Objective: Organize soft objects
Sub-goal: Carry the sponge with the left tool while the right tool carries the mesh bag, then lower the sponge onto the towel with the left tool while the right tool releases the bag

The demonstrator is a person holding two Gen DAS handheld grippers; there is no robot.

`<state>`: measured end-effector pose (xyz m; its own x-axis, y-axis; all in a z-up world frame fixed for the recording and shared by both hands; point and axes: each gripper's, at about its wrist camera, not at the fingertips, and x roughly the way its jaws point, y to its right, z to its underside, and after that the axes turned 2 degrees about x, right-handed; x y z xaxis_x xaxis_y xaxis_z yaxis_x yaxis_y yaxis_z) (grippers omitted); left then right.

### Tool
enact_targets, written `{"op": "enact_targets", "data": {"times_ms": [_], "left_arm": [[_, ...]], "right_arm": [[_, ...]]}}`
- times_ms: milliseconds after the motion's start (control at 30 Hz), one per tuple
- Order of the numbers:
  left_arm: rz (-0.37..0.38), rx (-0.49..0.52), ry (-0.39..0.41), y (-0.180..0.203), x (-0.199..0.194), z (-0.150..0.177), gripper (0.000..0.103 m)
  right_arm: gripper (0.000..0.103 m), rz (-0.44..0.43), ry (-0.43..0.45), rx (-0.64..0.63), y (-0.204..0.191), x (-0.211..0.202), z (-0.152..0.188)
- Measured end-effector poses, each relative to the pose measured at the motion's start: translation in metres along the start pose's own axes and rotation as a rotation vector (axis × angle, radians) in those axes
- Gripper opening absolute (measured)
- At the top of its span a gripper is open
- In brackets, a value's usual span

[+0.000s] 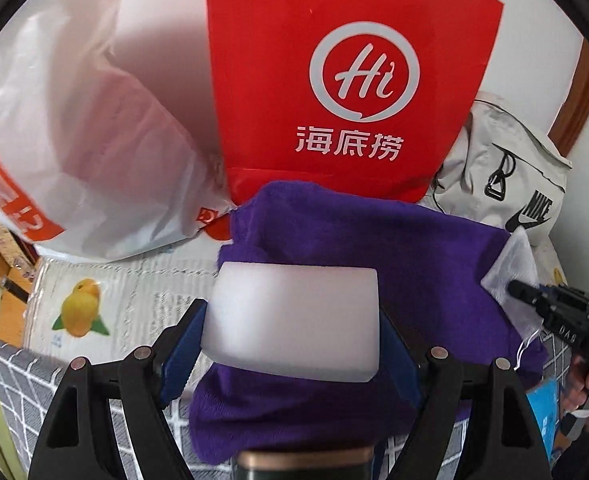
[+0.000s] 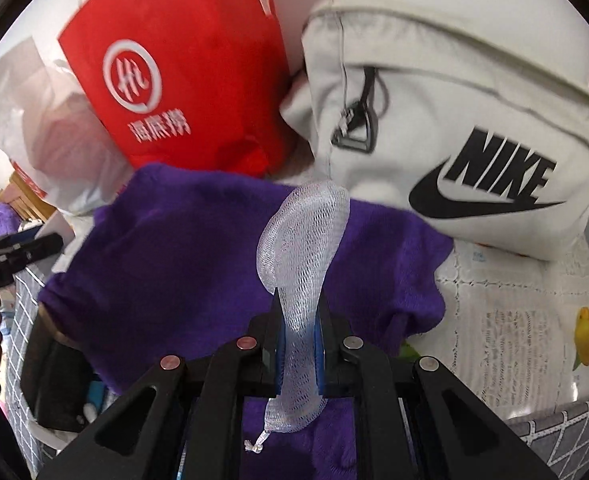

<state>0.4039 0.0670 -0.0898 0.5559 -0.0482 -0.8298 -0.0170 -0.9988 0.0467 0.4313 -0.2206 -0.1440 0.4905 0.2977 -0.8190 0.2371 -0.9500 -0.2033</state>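
My left gripper (image 1: 292, 340) grips a white foam block (image 1: 294, 292) between its blue pads, jaws wide around it. The block hangs over a purple fleece cloth (image 1: 414, 248) that lies crumpled on the bed. My right gripper (image 2: 299, 300) is shut on a white mesh pouch (image 2: 306, 232), which sticks up past the fingertips while its drawstring end dangles below. That pouch is also above the purple cloth (image 2: 182, 248). In the left wrist view the right gripper (image 1: 514, 290) and mesh pouch (image 1: 512, 260) show at the cloth's right edge. The left gripper's tip (image 2: 54, 242) shows at far left in the right wrist view.
A red paper bag (image 1: 334, 80) with a white logo stands behind the cloth. A white plastic bag (image 1: 94, 140) lies to its left, a pale Nike bag (image 2: 454, 120) to its right. A printed sheet (image 1: 82, 312) and grey checked fabric (image 1: 10, 380) cover the surface. A dark container (image 2: 54, 380) sits under the cloth's left side.
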Motion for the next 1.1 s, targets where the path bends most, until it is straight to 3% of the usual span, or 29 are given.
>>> {"op": "enact_targets", "data": {"times_ms": [267, 333, 433, 800, 933, 1100], "left_arm": [[0.010, 0.021, -0.039, 0.014, 0.038, -0.021, 0.080], [0.025, 0.020, -0.052, 0.016, 0.048, -0.026, 0.080], [0.027, 0.024, -0.069, 0.020, 0.060, -0.032, 0.081], [0.017, 0.036, -0.090, 0.026, 0.077, -0.043, 0.083], [0.051, 0.030, -0.097, 0.030, 0.074, -0.042, 0.094], [0.006, 0.030, -0.109, 0.032, 0.068, -0.038, 0.095]], "right_arm": [[0.015, 0.014, -0.047, 0.011, 0.009, 0.012, 0.003], [0.032, 0.012, -0.059, 0.011, 0.012, 0.012, 0.003], [0.048, 0.049, -0.060, -0.035, 0.008, 0.010, 0.006], [0.051, 0.084, -0.025, -0.054, 0.005, -0.004, 0.006], [0.051, 0.078, -0.008, -0.055, 0.005, -0.011, 0.005], [0.051, 0.073, 0.009, -0.075, 0.004, -0.020, 0.004]]}}
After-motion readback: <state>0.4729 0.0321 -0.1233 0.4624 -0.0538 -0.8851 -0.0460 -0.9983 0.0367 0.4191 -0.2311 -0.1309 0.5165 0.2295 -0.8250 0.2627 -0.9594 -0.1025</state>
